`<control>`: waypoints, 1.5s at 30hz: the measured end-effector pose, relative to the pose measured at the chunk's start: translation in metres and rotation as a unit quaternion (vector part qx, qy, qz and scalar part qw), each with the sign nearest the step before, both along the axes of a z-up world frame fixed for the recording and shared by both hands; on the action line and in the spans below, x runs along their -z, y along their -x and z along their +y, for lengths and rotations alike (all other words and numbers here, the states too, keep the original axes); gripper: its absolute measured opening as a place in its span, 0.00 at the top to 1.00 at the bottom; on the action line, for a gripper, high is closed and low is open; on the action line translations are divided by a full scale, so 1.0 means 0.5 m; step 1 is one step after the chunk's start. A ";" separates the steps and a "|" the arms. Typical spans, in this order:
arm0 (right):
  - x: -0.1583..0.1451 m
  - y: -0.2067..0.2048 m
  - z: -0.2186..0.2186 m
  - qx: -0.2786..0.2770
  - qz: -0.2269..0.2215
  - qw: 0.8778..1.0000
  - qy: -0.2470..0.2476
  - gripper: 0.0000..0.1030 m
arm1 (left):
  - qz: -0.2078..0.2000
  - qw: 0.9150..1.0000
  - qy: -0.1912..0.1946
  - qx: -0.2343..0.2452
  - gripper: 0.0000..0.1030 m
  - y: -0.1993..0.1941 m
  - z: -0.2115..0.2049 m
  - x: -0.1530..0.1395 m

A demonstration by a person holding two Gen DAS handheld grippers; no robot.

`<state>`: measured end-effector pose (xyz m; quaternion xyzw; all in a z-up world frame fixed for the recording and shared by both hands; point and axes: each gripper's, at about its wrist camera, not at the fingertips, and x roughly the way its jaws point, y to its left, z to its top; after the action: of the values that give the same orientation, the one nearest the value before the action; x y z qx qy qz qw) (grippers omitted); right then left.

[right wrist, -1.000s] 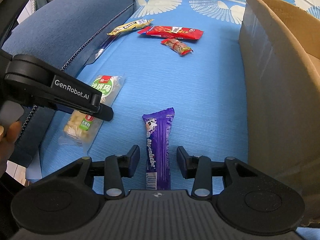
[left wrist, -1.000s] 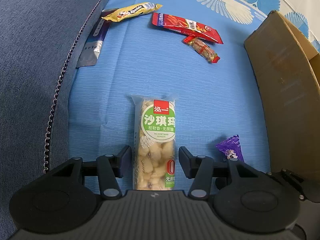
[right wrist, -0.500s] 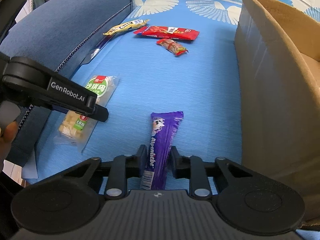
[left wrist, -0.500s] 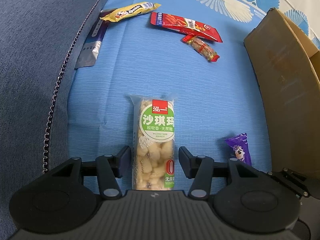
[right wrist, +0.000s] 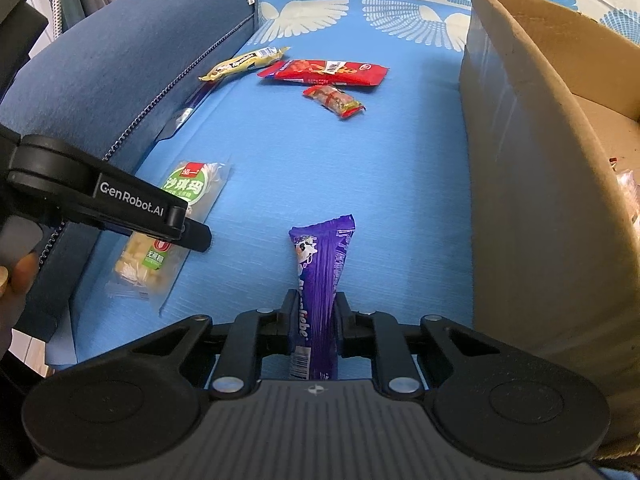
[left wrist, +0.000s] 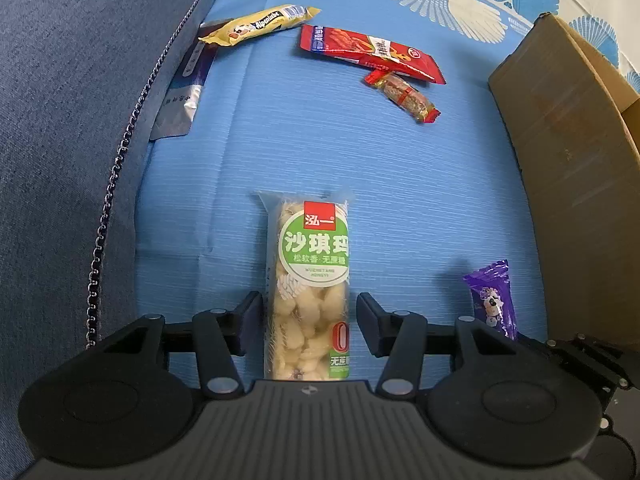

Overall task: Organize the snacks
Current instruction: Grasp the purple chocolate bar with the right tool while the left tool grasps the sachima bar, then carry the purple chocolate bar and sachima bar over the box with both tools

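A clear sachima pack with a green label [left wrist: 314,248] lies flat on the blue cover. My left gripper [left wrist: 308,308] straddles its near end, open, with a sliver of space at each finger. In the right wrist view the same pack [right wrist: 192,188] shows under the left gripper's black body [right wrist: 120,200]. My right gripper [right wrist: 314,304] is closing, and its pads press both sides of a purple Alpenliebe bar [right wrist: 320,256]. The bar points away from me along the cover. Its far tip [left wrist: 492,300] also appears at the lower right of the left wrist view.
An open cardboard box [right wrist: 520,160] stands along the right. Farther back lie a yellow bar [left wrist: 256,24], a red pack [left wrist: 372,52], a small red-ended bar [left wrist: 402,96] and a silver pouch [left wrist: 184,92] against the dark blue armrest [left wrist: 60,120]. A hand [right wrist: 16,276] shows at the left.
My right gripper's fingers have come together onto the purple bar, which shifted a little to the right in the right wrist view. The left gripper and the sachima pack have stayed put.
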<state>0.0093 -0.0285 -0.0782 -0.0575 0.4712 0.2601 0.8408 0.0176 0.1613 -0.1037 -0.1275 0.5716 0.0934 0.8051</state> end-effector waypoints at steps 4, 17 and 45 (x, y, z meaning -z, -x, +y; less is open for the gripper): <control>0.001 -0.001 -0.002 0.001 0.001 1.000 -0.002 0.83 | -0.003 1.000 -0.005 -0.007 0.60 0.001 0.005 -0.003; -0.012 0.002 -0.009 0.004 -0.013 1.000 -0.013 0.83 | -0.044 0.999 0.003 -0.020 0.61 0.003 0.009 -0.027; -0.101 0.018 -0.040 0.005 -0.119 0.991 -0.056 0.83 | -0.110 0.993 0.001 -0.036 0.61 0.006 0.012 -0.066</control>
<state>0.0005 -0.0483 -0.0275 -0.0385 0.3530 0.2733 0.8940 0.0148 0.1673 -0.0705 -0.1587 0.4750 0.1074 0.8589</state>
